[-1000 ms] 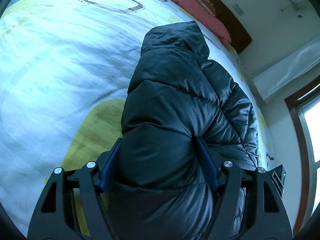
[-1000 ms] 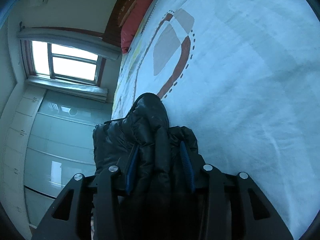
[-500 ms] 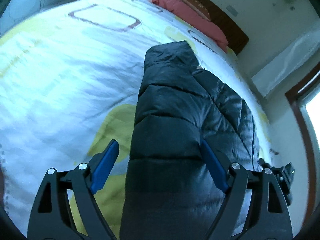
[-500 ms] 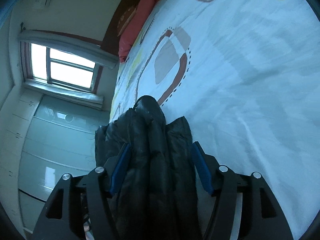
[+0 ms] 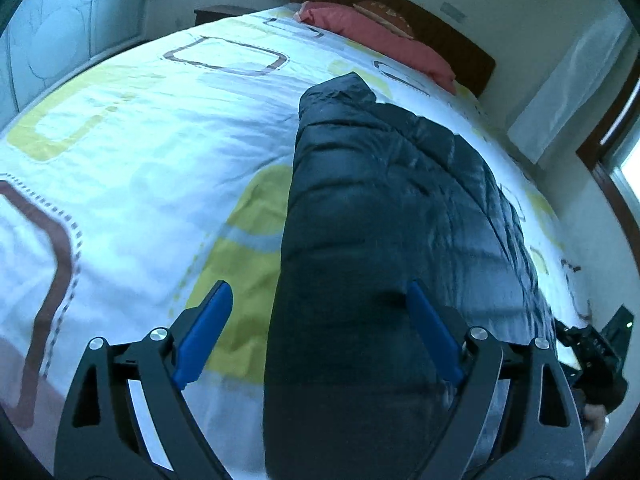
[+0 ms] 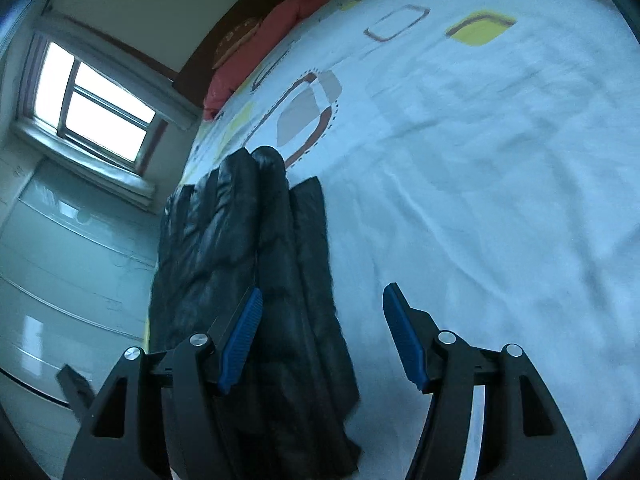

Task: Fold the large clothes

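Note:
A dark puffer jacket, folded into a long strip, lies on the patterned bed sheet with its hood end toward the pillows. My left gripper hovers over the near end, and its jaws are opening. The jacket lies between the fingers without being pressed, and the left pad is clear over the sheet. In the right wrist view the same jacket runs up the left side. My right gripper is open above its right edge, with one pad over bare sheet.
Red pillows and a dark headboard close the far end of the bed. A window and pale wardrobe doors stand beyond the jacket's side. The other gripper's black body shows at the bed's right edge.
Both grippers have let go of the jacket: their jaws widened and they drew back and up. The jacket now rests on the bed.

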The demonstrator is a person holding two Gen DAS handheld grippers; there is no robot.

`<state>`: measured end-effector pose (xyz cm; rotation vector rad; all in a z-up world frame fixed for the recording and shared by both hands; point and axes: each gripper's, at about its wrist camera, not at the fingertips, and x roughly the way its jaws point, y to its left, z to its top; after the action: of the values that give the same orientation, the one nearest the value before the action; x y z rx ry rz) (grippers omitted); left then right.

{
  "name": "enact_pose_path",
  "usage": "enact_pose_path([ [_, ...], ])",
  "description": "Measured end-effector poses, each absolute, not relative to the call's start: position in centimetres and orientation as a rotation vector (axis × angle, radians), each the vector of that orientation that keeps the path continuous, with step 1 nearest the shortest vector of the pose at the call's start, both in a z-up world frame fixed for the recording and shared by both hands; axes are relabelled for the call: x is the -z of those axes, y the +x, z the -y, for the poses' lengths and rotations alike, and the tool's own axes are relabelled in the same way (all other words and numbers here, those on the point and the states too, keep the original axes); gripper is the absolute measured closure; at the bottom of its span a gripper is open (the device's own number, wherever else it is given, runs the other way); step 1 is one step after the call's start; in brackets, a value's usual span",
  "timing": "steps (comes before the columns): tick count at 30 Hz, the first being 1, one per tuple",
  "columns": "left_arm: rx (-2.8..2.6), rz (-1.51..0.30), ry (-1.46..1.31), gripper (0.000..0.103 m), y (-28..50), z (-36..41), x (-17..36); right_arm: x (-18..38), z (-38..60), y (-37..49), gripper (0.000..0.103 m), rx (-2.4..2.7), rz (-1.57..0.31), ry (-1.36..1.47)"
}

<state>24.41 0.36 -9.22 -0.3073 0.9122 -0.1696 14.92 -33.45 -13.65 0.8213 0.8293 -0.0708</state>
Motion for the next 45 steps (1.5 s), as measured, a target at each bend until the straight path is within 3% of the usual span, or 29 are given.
enact_pose_path([
  [17, 0.047, -0.703, -0.093, 0.006, 11.3, 2.2, 4.0, 7.2, 24.2, 5.6, 0.025, 0.218, -0.745, 0.340],
  [32, 0.009, -0.606, -0.049, 0.005, 6.0, 1.8, -0.3, 2.1, 18.5, 1.1, 0.024, 0.199, -0.623, 0.195],
  [45, 0.013, -0.578, -0.043, 0.005, 4.7, 2.0, -1.2, 1.1, 17.5, 0.2, 0.024, 0.199, -0.587, 0.170],
])
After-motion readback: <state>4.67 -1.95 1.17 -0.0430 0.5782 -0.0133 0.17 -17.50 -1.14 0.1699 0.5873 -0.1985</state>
